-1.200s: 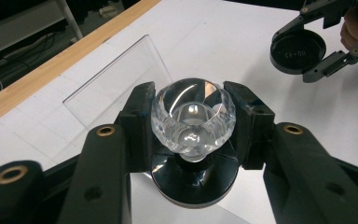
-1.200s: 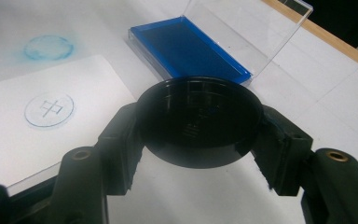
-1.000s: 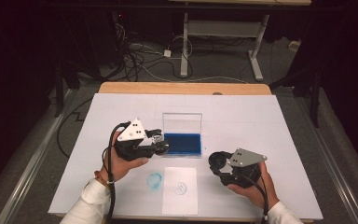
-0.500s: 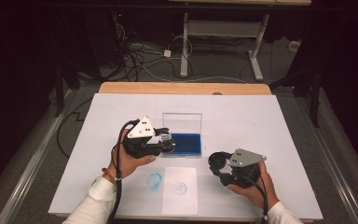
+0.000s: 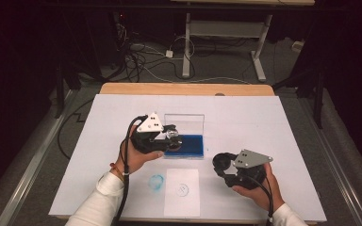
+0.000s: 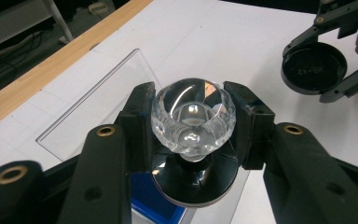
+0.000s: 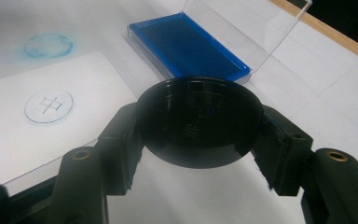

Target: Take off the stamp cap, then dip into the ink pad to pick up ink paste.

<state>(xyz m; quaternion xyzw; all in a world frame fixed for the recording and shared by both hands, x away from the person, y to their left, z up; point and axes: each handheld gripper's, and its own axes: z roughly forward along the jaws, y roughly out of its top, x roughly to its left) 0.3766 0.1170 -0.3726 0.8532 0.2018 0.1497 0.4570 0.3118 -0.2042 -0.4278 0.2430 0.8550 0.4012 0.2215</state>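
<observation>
My left gripper (image 5: 172,138) (image 6: 193,127) is shut on a round stamp with a clear faceted knob (image 6: 193,111) and a black base. It holds the stamp over the left end of the blue ink pad (image 5: 191,144) (image 7: 191,49). The pad's clear lid (image 5: 185,123) stands open behind it. My right gripper (image 5: 225,165) (image 7: 198,137) is shut on a round black cap (image 7: 198,119) (image 6: 313,67), low over the table right of the pad. A white paper (image 5: 183,190) (image 7: 9,135) near the front edge bears a round blue stamped mark (image 7: 49,106).
A blue ink smudge (image 5: 156,181) (image 7: 48,45) marks the white table cover (image 5: 264,122) left of the paper. The wooden table edge (image 5: 184,89) runs along the back. Beyond it are cables and a metal frame on the dark floor.
My left gripper has moved right with the stamp, from beside the ink pad to over its left end. The right gripper has stayed put with the cap.
</observation>
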